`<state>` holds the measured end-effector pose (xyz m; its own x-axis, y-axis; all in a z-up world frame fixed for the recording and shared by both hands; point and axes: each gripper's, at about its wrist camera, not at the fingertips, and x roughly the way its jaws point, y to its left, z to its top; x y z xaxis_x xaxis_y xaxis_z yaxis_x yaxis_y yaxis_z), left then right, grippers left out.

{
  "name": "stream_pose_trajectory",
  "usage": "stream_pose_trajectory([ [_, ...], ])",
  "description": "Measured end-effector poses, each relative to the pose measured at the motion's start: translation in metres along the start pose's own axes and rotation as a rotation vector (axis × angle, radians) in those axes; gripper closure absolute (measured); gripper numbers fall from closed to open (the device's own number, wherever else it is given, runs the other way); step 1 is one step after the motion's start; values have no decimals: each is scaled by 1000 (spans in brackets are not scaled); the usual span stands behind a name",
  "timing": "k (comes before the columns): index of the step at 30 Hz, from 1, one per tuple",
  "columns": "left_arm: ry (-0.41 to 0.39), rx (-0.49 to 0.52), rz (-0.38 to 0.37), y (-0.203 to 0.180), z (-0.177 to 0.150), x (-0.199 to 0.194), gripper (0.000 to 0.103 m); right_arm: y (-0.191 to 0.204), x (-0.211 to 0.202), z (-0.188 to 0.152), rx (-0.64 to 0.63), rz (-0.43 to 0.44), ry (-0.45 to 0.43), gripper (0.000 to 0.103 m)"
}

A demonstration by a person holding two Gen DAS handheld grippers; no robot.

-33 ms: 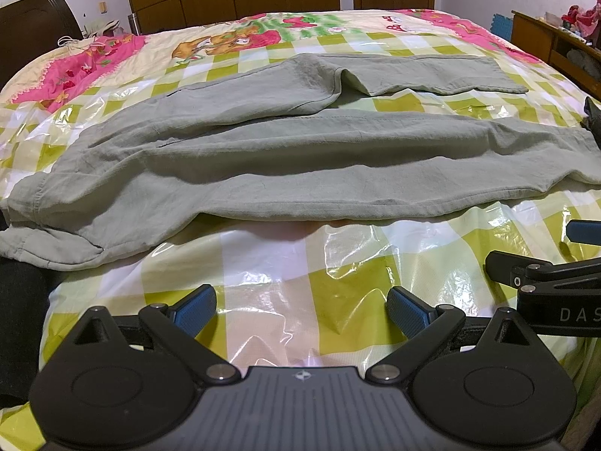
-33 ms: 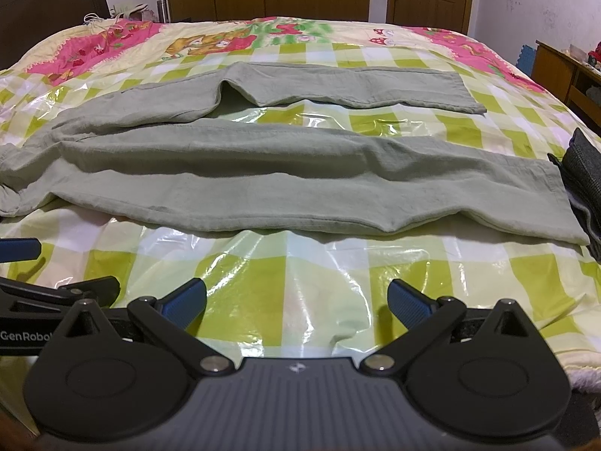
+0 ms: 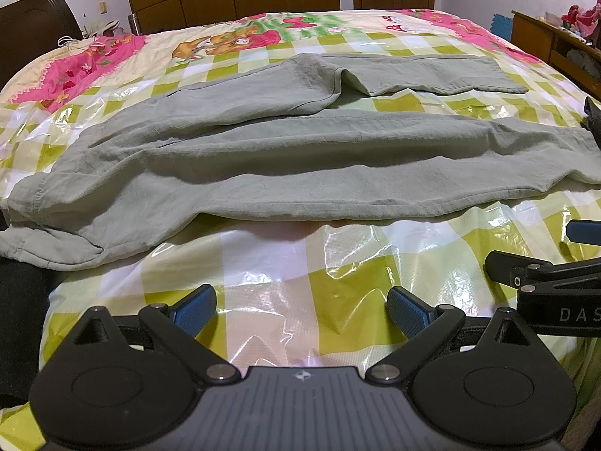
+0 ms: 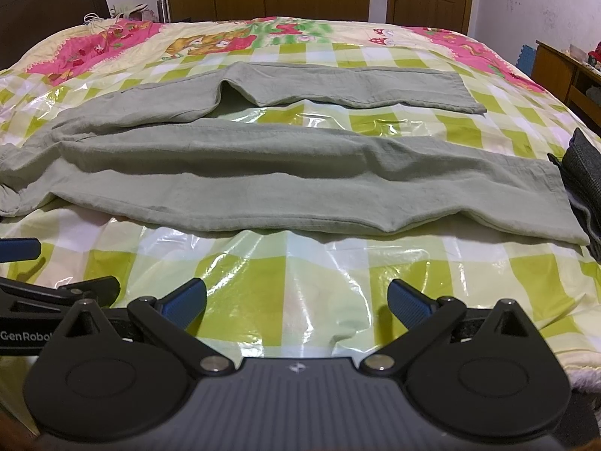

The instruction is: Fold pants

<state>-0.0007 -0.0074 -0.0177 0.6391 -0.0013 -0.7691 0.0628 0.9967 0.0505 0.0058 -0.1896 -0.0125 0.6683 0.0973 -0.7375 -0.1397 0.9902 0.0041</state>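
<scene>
The bed (image 3: 338, 263), under a glossy green-check cover, fills both views, and the pants (image 3: 300, 165) lie spread across it, waist at the left, the two legs running right and splayed apart so a strip of cover shows between them. The near leg lies closest to both grippers; the far leg sits well behind it. Nothing is folded yet, so the step in hand looks like laying one leg over the other. To do it well, I would take the near leg's front edge at two spread points, one toward the waist and one toward the hem, lift evenly, and carry it over so the seams line up without dragging the slippery cover. The left gripper (image 3: 300, 314) and right gripper (image 4: 296, 302) both hover over bare cover, fingers spread wide, holding nothing. The right view alone shows the near hem and a dark folded cloth (image 4: 582, 176) just beside it; the left view alone shows the waistband end.
</scene>
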Motion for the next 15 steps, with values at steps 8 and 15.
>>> stream_pose_trajectory([
  [8,-37,40,-24,-5,7,-5,0,-5,-3,2,17,3,-17,1],
  [15,-107,125,-73,-27,32,-10,0,-38,-16,19,103,-22,-62,2],
])
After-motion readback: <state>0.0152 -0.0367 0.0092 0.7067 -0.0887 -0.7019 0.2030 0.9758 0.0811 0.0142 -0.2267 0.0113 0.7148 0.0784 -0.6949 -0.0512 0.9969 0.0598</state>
